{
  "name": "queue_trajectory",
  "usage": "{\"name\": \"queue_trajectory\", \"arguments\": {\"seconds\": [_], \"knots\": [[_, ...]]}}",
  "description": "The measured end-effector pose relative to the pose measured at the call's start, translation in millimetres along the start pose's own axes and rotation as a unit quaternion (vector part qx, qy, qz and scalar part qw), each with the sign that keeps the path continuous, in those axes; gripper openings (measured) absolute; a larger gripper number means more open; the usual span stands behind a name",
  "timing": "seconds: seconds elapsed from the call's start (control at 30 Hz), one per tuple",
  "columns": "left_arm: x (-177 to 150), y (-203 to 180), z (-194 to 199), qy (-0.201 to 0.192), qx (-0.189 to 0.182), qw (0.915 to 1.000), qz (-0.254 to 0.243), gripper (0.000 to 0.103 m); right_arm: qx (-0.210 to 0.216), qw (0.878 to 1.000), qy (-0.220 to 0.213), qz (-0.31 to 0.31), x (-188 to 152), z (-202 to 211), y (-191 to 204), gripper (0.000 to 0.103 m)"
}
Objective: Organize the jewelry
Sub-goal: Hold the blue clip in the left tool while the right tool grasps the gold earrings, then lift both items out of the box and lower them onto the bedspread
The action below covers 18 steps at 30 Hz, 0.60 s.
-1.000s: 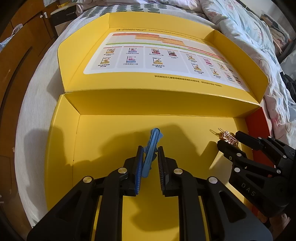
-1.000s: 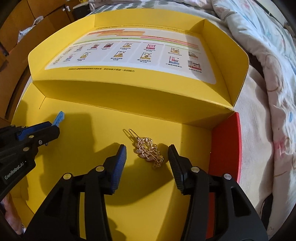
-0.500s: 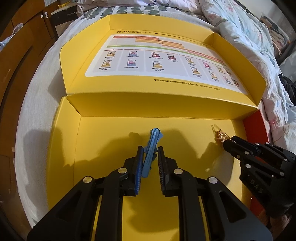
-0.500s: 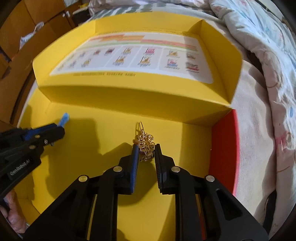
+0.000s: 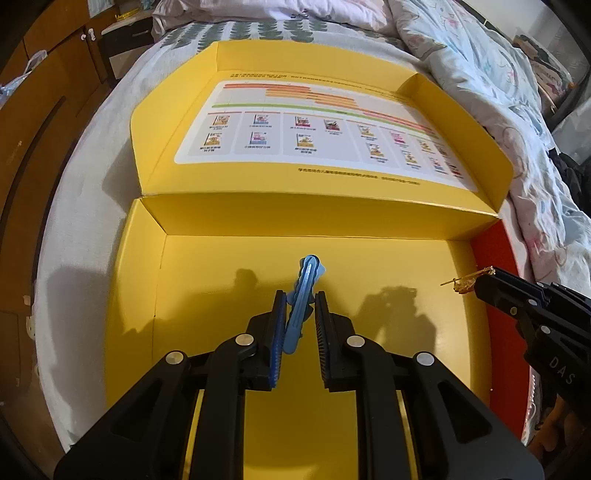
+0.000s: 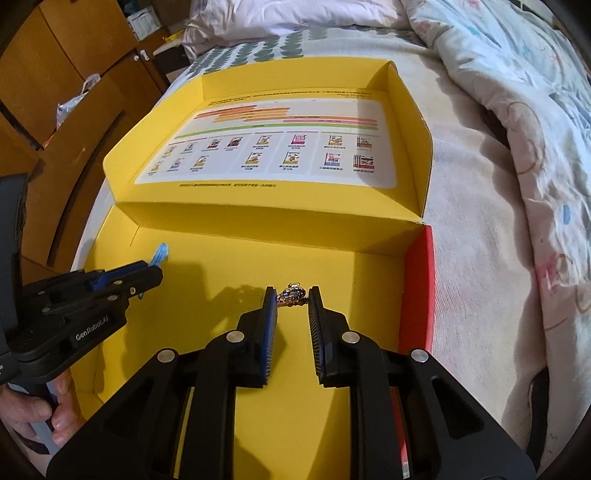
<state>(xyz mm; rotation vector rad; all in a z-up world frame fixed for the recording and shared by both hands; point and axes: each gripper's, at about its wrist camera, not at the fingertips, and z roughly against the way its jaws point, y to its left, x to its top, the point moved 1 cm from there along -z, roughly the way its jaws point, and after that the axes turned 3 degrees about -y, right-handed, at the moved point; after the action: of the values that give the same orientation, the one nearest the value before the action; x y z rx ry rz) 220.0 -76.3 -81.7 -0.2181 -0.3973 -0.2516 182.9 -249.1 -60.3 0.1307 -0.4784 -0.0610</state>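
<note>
Left gripper, black two-finger claw with blue ribbed pads: jaws narrow, clamped on a light-blue plastic hair clip that stands nearly upright between the pads, its rounded tip above the fingertips. It is held over the floor of the yellow cardboard box, left of centre. In the right wrist view a person's hand grips this tool's handle at the lower left edge.

Right gripper, same black build: jaws narrow, closed on a gold-coloured metal hair clip with chain links, pinched at the fingertips. From the left wrist view the same clip juts sideways from the closed tips, clear of the box floor, close to the box's red right-hand wall.

Box floor: bare yellow card, crossed by the shadows of both tools.

Box lid, yellow card, folded open beyond the tray and lying flat; its inner face carries a white printed sheet with coloured bars and small pictures.

Bed, pale sheet under the box; a floral quilt bunched on the right, pillows at the far end.

Wooden cabinets, brown, along the left side.
</note>
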Motion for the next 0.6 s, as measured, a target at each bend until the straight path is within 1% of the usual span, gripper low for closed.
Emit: {"name": "queue_trajectory", "arguments": {"seconds": [0.2, 0.3, 0.47, 0.53, 0.6], "knots": [[-5.3, -6.7, 28.6, -0.013, -0.006, 0.9999, -0.007, 0.017, 0.001, 1.000, -0.010, 0.004, -6.8, 34.4, 6.0, 0.018], [-12.5, -6.5, 51.4, -0.019, -0.020, 0.9996, -0.008, 0.017, 0.008, 1.000, -0.019, 0.003, -11.8, 58.9, 9.9, 0.018], [-42.1, -9.8, 97.3, -0.029, -0.016, 0.9989, -0.033, 0.016, 0.011, 0.999, -0.033, 0.005, -27.7, 107.0, 18.8, 0.018], [-57.4, -11.3, 117.6, -0.038, 0.001, 0.9980, -0.051, 0.016, 0.012, 0.999, -0.036, 0.012, -40.6, 129.8, 22.4, 0.018], [-72.0, -12.6, 137.1, -0.047, 0.004, 0.9970, -0.061, 0.016, 0.012, 0.999, -0.039, 0.010, -57.9, 152.4, 22.6, 0.018]]}}
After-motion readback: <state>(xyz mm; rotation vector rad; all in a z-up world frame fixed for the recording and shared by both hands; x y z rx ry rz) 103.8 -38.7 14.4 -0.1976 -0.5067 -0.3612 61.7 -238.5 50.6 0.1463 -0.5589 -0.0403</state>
